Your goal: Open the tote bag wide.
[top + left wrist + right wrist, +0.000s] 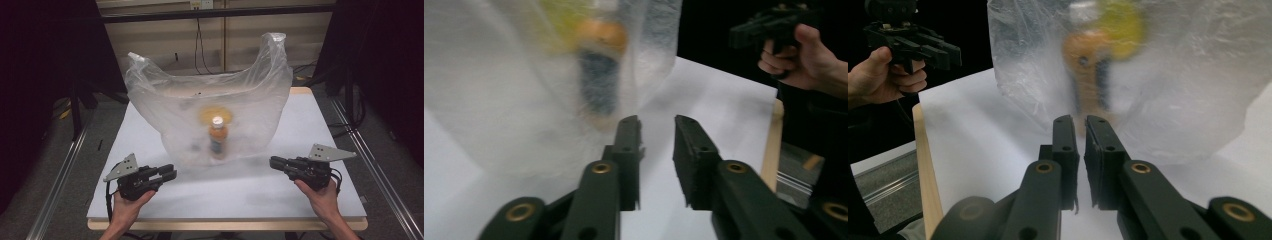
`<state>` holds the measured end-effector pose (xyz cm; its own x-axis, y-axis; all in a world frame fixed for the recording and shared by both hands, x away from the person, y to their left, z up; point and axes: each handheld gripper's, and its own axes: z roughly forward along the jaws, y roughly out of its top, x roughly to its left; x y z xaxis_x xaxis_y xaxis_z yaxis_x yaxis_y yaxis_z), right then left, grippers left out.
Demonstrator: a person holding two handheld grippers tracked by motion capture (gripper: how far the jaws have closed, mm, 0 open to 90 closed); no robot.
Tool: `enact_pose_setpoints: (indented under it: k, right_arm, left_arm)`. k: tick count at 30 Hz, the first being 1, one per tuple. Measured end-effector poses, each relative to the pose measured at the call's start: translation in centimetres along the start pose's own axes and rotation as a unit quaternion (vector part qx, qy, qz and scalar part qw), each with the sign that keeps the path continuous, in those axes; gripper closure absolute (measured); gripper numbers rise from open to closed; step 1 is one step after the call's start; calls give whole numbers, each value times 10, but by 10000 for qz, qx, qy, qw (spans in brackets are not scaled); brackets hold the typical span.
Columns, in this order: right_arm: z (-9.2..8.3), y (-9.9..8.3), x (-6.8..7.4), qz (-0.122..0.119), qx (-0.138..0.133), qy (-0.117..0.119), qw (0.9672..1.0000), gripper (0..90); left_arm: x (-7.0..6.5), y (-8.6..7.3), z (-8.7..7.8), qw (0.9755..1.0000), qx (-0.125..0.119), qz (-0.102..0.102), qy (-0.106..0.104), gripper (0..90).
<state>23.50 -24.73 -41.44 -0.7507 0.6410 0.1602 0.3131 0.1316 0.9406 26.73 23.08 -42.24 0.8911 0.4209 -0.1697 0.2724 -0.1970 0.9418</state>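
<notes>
My right gripper [1080,122] has its jaws nearly together, just a thin slit between the pads and nothing in it. My left gripper [658,122] has a clearly wider gap, also with nothing in it, so those jaws are apart. In both gripper views the tips hover over bare white table [310,125], pointing at the bag but not touching it.

The plastic bag [165,100] stands upright mid-table between my two grippers, just ahead of each set of tips, with its two handle loops sticking up at the top corners. Inside it is a bottle [218,137], orange with a white cap, standing upright near the front wall of the bag. Honestly it's hard to read: the film is cloudy and crinkled, so the bottle is a smeared orange-and-dark blob in both gripper views, and the label can't be made out. There's a yellowish patch [215,116] behind or above the cap, can't tell what it is. The bag's base blurs into the tabletop, so where it ends is a guess.

From above, my left hand [127,205] and right hand [322,197] come in from the near edge, cut off at the wrists. Everything past the table is dark.
</notes>
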Motion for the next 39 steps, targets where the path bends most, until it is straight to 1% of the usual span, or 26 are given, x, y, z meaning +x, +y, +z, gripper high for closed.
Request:
enact_pose_setpoints:
  k: [2,3,4,5,6,7,11,14,15,16,17,19,20,21,24,25,26,27,29,30,34,35,36,37,38,39]
  right_arm:
    - [2,4,0,2,18,100,9999,884]
    - [2,6,0,29,-9,79,10000,900]
    - [2,10,-1,64,-40,133,9999,900]
    - [3,12,-2,75,-70,147,9998,900]
    - [3,14,-1,103,-78,97,9999,900]
    - [4,17,-2,95,-120,88,9998,900]
    - [8,28,-1,73,-109,216,9997,900]
    - [12,34,0,54,-50,238,9997,900]
    - [14,36,0,34,-30,245,9997,900]
    - [19,41,0,33,-30,310,9995,900]
    - [21,43,0,17,-61,353,9994,900]
    - [26,49,1,-17,-58,442,9990,900]
    - [27,51,1,-21,-56,468,9989,900]
    - [29,54,2,-55,-46,484,9988,900]
    - [34,63,0,-36,-82,519,9986,900]
    - [35,66,0,-70,-80,504,9987,900]
    - [36,69,-1,-96,-60,482,9988,900]
    - [36,72,-2,-96,-84,492,9987,900]
    - [36,80,-4,-123,-156,483,9986,900]
    - [36,80,-4,-123,-156,483,9986,900]
    - [36,95,-8,-132,-343,494,9981,900]
    - [36,99,-8,-89,-350,516,9980,900]
    - [37,102,-8,-74,-335,512,9981,900]
    - [37,106,-6,-130,-309,455,9984,900]
    - [38,110,-6,-175,-304,410,9985,900]
    - [39,114,-5,-180,-307,435,9984,900]
  left_arm:
    - [-1,3,2,10000,3,42,-23,769]
    - [-2,5,2,9999,-15,80,-80,802]
    - [-2,7,3,9999,-74,32,-76,816]
    - [-1,9,2,9998,-116,15,-135,820]
    - [1,12,2,9997,-214,-13,-154,821]
    - [2,15,3,9996,-250,-32,-140,821]
    - [4,25,7,9996,-203,-4,-195,898]
    - [4,28,11,9997,-147,18,-171,900]
    - [5,30,12,9997,-129,57,-202,900]
    - [5,32,14,9998,-109,98,-153,900]
    - [6,34,15,9997,-100,96,-189,900]
    - [6,35,15,9997,-111,106,-172,900]
    - [6,39,15,9996,-104,158,-187,900]
    - [7,42,15,9995,-206,138,-213,900]
    - [8,47,15,9994,-234,186,-170,900]
    - [11,52,16,9993,-265,197,-164,900]
    - [11,52,16,9993,-265,197,-164,900]
    - [14,57,18,9992,-318,197,-142,900]
    - [16,60,20,9991,-346,200,-113,900]
    - [16,60,20,9991,-346,200,-113,900]
    - [19,71,23,9989,-396,261,-50,900]
    - [20,73,23,9988,-400,242,-119,900]
    - [20,77,24,9988,-390,302,-47,900]
    - [20,80,23,9987,-397,330,-37,900]
    - [20,84,23,9984,-465,304,-81,900]
    - [20,89,23,9982,-496,348,-52,900]
